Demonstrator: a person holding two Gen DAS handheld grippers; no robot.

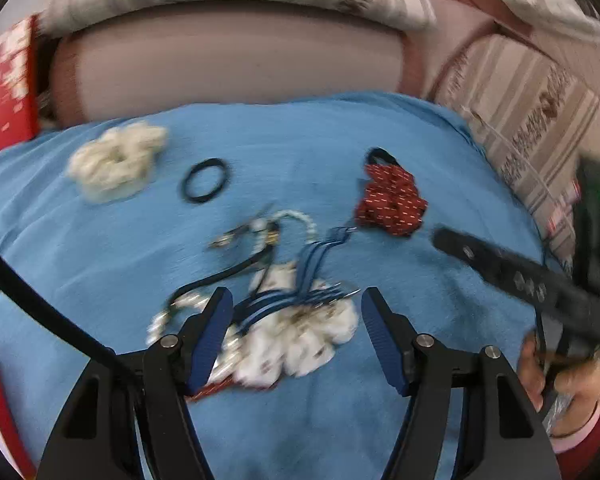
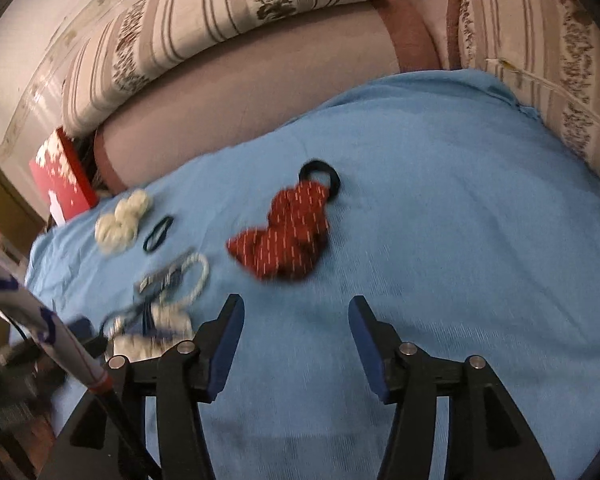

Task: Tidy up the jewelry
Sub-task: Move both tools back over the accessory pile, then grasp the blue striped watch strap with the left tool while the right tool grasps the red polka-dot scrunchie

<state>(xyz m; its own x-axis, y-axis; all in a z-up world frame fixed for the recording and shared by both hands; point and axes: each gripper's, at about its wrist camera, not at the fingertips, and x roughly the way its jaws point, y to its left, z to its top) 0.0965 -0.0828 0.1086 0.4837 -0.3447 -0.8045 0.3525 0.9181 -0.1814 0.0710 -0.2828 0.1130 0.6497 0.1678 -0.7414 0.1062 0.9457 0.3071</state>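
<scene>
— Under the left wrist camera: wide-open left gripper (image 1: 296, 308), nothing held, poised just above the tangled heap of white fluffy fabric, pearl strands and navy-blue cords (image 1: 284, 320) on the light blue cloth (image 1: 100, 248). Further back, well apart: cream knitted scrunchie (image 1: 118, 162), thin black elastic ring (image 1: 204, 186), red patterned fabric bow on a black band (image 1: 392, 200). Off to the right, the other black tool, blurred.

— Best grip for untangling?

— Probably one strand only. Closing on a loose navy cord end near the top of the heap, not on the fluffy mass, then lifting slowly so the pearls slide free rather than drag along. Blur here, so exact crossings hard to tell.

— And from the right wrist camera?

— Right gripper (image 2: 296, 312) likewise spread wide and empty, over bare blue cloth (image 2: 460, 220), red bow (image 2: 284, 236) just ahead of the tips. Heap (image 2: 156, 312) low on the left; scrunchie (image 2: 122, 220) and black ring (image 2: 158, 234) beyond it, near a red box with white print (image 2: 60, 176).

— Use for it?

— Likely pinning the heap down while the left pulls, or moving the bow aside to make room.
</scene>
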